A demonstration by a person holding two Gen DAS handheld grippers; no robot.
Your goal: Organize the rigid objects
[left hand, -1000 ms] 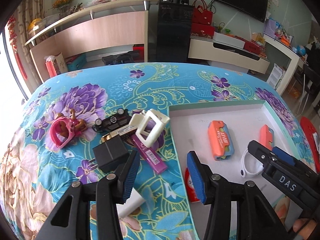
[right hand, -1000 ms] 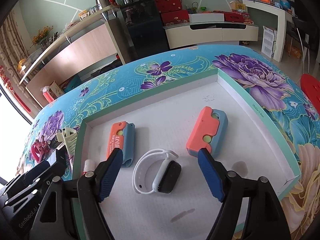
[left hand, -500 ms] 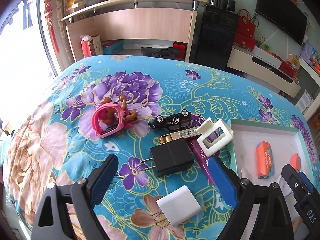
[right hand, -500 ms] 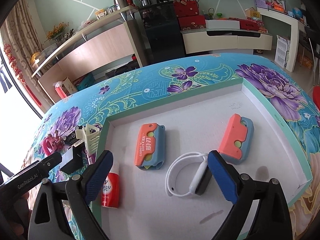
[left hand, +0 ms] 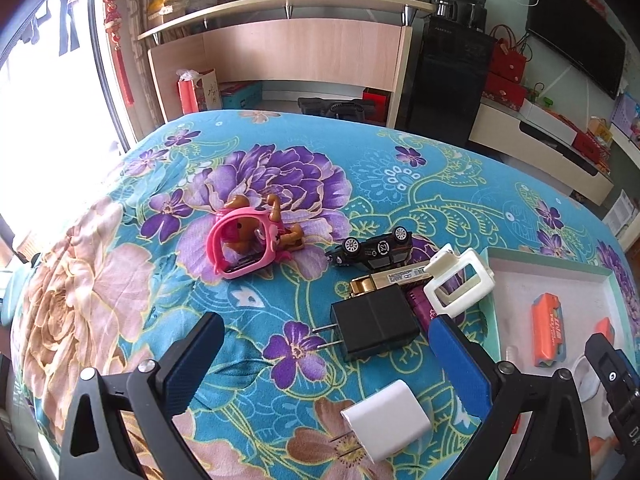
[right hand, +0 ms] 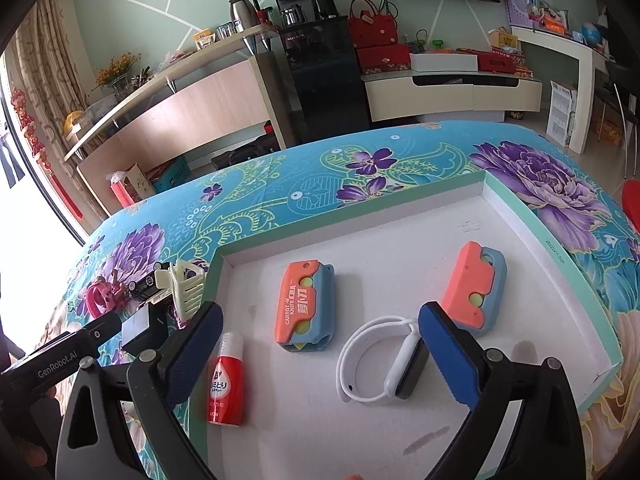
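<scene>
4 items already lie in the white tray point(right hand: 532, 216): 2 orange-and-blue toy knives – one point(right hand: 304, 306) lettered "CARROT KNIFE", the other point(right hand: 474, 288) unmarked nearer the tray's right wall – 1 white smartwatch point(right hand: 384, 364) towards the near edge, and 1 small red bottle point(right hand: 226, 380) with Japanese script, against the left wall. About 7 pieces remain on the floral tablecloth point(left hand: 120, 320) outside the tray's left wall: pink watch point(left hand: 240, 240) with a brown figure, black toy car point(left hand: 374, 248) on its side, cream hair clip point(left hand: 460, 284), gold lighter-like piece, purple tube, black charger point(left hand: 376, 328), white charger point(left hand: 388, 414). Judged roughly one third done. Left gripper point(left hand: 324, 358), its side marked "GenRobot.AI", has just spread its jaws wide, nothing gripped, over the chargers; right gripper point(right hand: 320, 344) has likewise just released, empty, above the tray.
</scene>
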